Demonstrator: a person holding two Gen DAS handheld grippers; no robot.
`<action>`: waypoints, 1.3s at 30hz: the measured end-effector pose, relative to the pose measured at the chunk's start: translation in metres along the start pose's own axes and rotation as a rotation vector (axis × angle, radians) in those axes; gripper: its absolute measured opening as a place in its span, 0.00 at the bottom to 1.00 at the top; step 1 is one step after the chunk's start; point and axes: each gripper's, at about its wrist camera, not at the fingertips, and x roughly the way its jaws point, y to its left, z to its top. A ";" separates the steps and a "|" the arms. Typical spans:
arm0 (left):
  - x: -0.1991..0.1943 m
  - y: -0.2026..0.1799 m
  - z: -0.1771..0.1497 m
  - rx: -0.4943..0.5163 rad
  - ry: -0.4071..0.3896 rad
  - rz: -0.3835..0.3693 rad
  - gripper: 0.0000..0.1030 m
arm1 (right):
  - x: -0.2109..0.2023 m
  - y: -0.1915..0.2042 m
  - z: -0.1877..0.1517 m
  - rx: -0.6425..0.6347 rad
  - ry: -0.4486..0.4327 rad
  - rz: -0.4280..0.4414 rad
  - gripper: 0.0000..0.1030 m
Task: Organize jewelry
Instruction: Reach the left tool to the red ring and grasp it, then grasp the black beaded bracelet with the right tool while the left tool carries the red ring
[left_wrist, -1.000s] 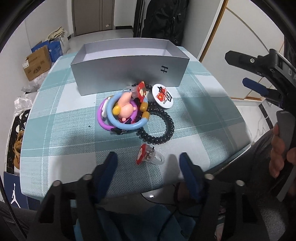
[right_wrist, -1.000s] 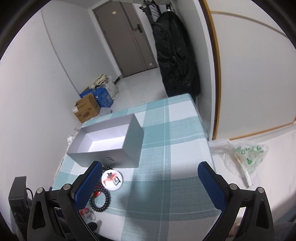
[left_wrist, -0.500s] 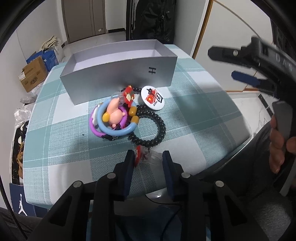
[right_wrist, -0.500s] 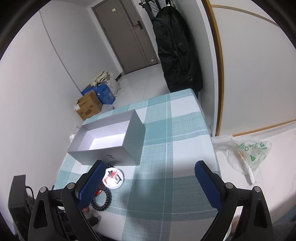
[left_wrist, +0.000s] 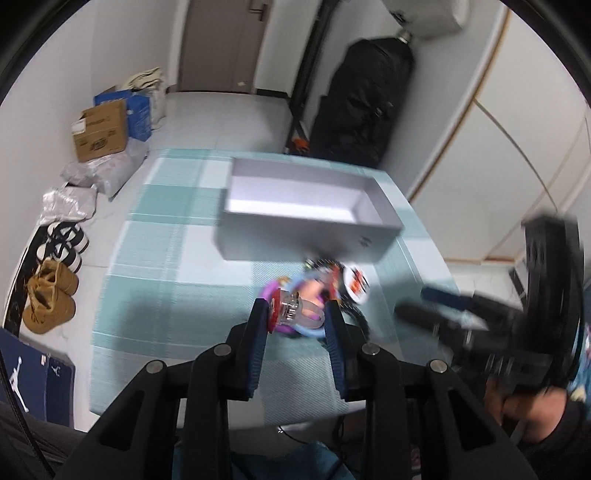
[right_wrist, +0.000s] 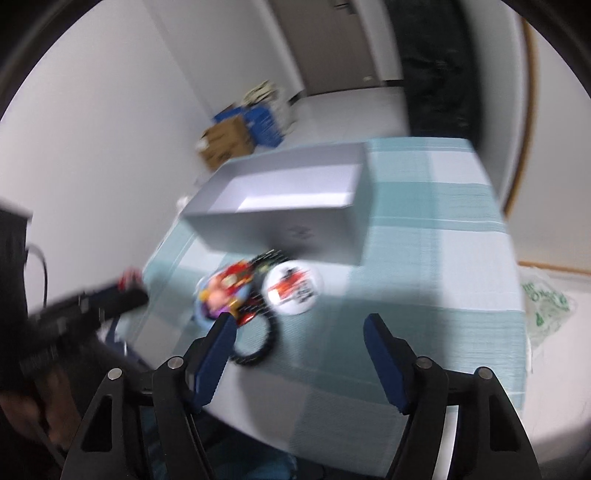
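Note:
My left gripper (left_wrist: 297, 308) is shut on a small clear clip with a red end (left_wrist: 291, 308) and holds it above the checked table (left_wrist: 166, 277). Behind it lies the pile of coloured bangles (right_wrist: 223, 291), partly hidden in the left wrist view. A black bead bracelet (right_wrist: 258, 343) and a round white badge (right_wrist: 293, 286) lie beside the pile. The open grey box (left_wrist: 306, 236) stands behind them with nothing visible inside. My right gripper (right_wrist: 299, 323) hovers over the table beside the bead bracelet, its jaws closing with nothing between them.
Cardboard boxes (left_wrist: 99, 129), plastic bags and shoes (left_wrist: 50, 291) sit on the floor left of the table. A black bag (left_wrist: 362, 99) hangs behind it. A plastic bag (right_wrist: 546, 302) lies on the floor to the right. The table's near edge is close under both grippers.
The left gripper closed on the clear clip and lifted it off the table. The right gripper swung down toward the bangle pile, and its jaws narrowed.

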 end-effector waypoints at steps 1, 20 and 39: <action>-0.001 0.005 0.002 -0.019 -0.006 -0.001 0.24 | 0.004 0.006 -0.001 -0.023 0.011 0.005 0.69; -0.010 0.037 0.008 -0.116 -0.029 -0.044 0.24 | 0.059 0.066 -0.017 -0.302 0.101 -0.139 0.45; -0.005 0.026 0.009 -0.109 -0.017 -0.053 0.24 | 0.019 0.030 -0.023 -0.177 0.106 -0.062 0.37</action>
